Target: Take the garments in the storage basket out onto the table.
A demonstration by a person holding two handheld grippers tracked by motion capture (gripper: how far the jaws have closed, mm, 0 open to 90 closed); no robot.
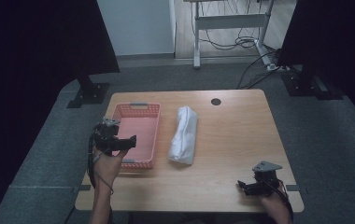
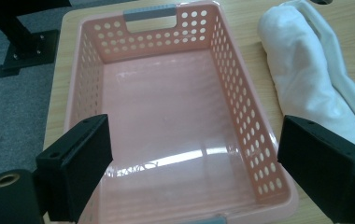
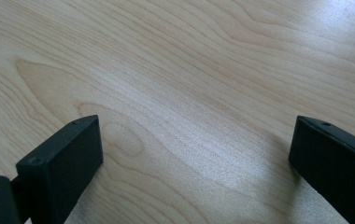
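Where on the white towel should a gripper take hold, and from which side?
Probably at the towel's near end, coming from above. It lies as a long soft roll beside the basket, so open jaws can straddle its narrow width there. The left gripper hovers open over the basket, closest to that end; the right gripper is farther off.

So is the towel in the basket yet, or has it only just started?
Only just started. Nothing looks done: the pink perforated plastic basket is empty, and the rolled white cloth towel lies on the wooden table beside it. In hand: the left gripper hovers open over the basket, and the right gripper is open above bare wood, holding nothing. Left, probably: pick up the towel and put it in.
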